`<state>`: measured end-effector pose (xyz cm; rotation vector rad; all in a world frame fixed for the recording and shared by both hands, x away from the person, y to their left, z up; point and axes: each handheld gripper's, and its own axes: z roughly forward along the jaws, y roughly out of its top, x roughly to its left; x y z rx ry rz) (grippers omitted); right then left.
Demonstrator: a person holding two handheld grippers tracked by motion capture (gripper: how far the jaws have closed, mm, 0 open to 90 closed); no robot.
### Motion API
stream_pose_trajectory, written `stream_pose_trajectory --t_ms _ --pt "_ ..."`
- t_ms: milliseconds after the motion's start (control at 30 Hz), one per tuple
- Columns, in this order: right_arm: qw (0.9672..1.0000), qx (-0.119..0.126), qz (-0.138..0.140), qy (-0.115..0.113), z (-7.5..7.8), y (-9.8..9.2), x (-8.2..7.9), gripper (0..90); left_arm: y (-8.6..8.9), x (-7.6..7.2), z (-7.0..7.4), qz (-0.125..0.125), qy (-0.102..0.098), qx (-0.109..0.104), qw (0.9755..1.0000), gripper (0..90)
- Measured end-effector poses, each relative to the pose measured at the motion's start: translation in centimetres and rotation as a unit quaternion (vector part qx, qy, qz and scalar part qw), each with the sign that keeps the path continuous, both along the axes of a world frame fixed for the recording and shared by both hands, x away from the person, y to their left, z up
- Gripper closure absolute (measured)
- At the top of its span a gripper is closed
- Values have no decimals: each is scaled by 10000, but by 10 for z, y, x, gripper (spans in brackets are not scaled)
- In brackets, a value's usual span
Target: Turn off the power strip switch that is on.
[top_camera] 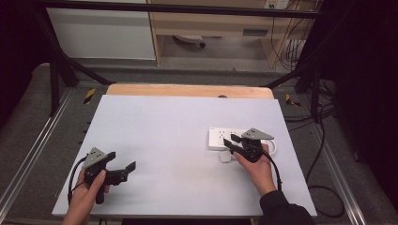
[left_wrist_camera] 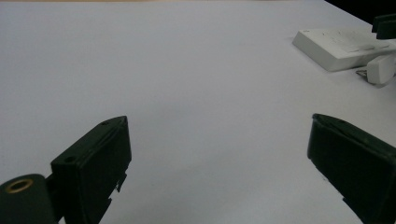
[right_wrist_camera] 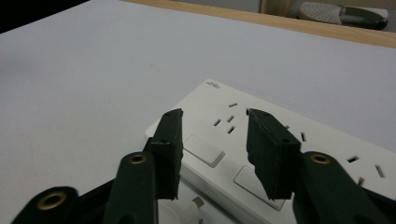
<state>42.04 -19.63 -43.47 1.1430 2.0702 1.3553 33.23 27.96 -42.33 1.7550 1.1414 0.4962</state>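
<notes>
A white power strip (top_camera: 219, 137) lies on the right part of the white tabletop (top_camera: 169, 126). My right gripper (top_camera: 230, 141) hovers over its near end, jaws apart. In the right gripper view the strip (right_wrist_camera: 289, 126) shows sockets and rocker switches behind the gap of that gripper (right_wrist_camera: 214, 116), and nothing is pressed between the pads. A small white plug (top_camera: 225, 157) lies just in front of the strip, under the gripper's body (right_wrist_camera: 180, 212). My left gripper (top_camera: 123, 160) rests low at the near left, wide open and empty (left_wrist_camera: 219, 123). It looks across at the strip (left_wrist_camera: 336, 44) and plug (left_wrist_camera: 380, 70).
A wooden strip (top_camera: 187, 90) borders the table's far edge. Black frame bars (top_camera: 56, 70) stand at both sides. Cables (top_camera: 324, 187) trail on the floor at the right, and shelving stands behind the table.
</notes>
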Motion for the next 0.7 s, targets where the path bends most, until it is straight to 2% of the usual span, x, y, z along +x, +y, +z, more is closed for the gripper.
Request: stream_pose_trajectory --t_ms 333,567,700 --pt "9999 62 -89 121 1 1 1 358 0 0 0 -4 -2 -9 10000 63" --pt "9998 50 -133 107 5 2 0 263 0 0 0 -7 -1 -1 10000 63" --pt "9998 -12 -187 92 7 4 -1 180 0 0 0 -7 -4 -4 10000 63"
